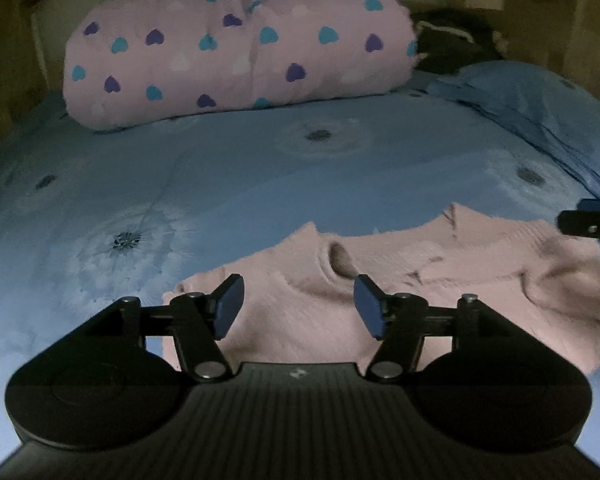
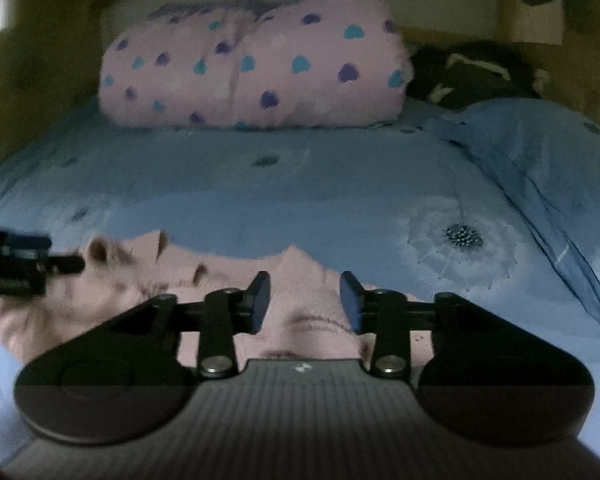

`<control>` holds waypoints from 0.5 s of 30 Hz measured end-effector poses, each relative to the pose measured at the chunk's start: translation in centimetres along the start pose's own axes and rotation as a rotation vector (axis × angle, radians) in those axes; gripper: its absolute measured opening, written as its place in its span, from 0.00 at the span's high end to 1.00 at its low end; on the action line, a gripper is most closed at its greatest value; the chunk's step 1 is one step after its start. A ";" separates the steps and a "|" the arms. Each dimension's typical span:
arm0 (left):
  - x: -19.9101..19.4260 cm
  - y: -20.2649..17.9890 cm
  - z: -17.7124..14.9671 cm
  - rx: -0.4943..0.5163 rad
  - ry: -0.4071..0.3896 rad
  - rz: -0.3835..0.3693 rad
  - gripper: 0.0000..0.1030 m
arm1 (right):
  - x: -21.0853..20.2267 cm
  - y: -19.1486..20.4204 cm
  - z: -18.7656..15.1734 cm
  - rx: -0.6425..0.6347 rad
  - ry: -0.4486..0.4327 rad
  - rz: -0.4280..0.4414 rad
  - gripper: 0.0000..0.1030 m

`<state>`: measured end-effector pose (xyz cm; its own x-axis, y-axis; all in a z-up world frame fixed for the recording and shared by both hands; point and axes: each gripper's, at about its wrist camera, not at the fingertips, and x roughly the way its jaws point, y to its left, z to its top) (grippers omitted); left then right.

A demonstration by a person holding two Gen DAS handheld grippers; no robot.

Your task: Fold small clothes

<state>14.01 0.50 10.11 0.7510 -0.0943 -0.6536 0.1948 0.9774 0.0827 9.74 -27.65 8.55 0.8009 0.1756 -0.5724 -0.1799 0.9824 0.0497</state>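
Pink knit sweater point(image 1: 400, 280) lies flat on the bed point(image 1: 220, 184), its long axis crosswise, neck edge toward the heart-print bundle point(image 1: 236, 48). Left hand-held gripper point(image 1: 298, 306) and right hand-held gripper point(image 2: 304, 304) hover spread, pinching nothing; bare bedspread beyond.

Right tongs point(image 1: 592, 228) cut off; dark heap point(image 2: 476, 76) unclear, maybe clothes.

A: A bed point(image 1: 260, 168) is filling the frame, its blue dandelion-print cover point(image 2: 260, 200) lying smooth in dim light.

B: And a rolled pink quilt with hearts point(image 1: 236, 52) is sitting at the far end, a blue pillow point(image 1: 540, 96) lying just beside it.

A: Wooden panelling point(image 2: 40, 92) is closing in on the left, and something dark point(image 2: 472, 72) is bunching up behind the pillow.
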 end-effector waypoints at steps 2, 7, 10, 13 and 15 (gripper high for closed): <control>-0.5 -0.6 -0.4 0.044 0.004 -0.012 0.35 | 0.2 -0.5 -0.4 -0.015 0.037 0.016 0.59; -0.1 -2.3 -2.1 0.152 0.023 -0.018 0.35 | 0.7 -0.4 -2.1 -0.126 0.110 -0.051 0.58; 0.8 -2.7 -2.9 0.178 0.034 -0.028 0.35 | 0.9 0.1 -2.6 -0.182 0.126 -0.073 0.58; 2.1 -3.0 -3.4 0.226 0.037 0.018 0.35 | 0.7 0.4 -2.6 -0.205 0.121 -0.047 0.58; 3.2 -2.9 -3.7 0.241 0.044 0.042 0.35 | 1.0 0.7 -2.7 -0.222 0.131 -0.053 0.58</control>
<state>13.50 -1.97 5.04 0.7346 -0.0415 -0.6773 0.3133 0.9061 0.2842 8.85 -27.01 5.83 0.7343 0.1007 -0.6713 -0.2723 0.9496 -0.1554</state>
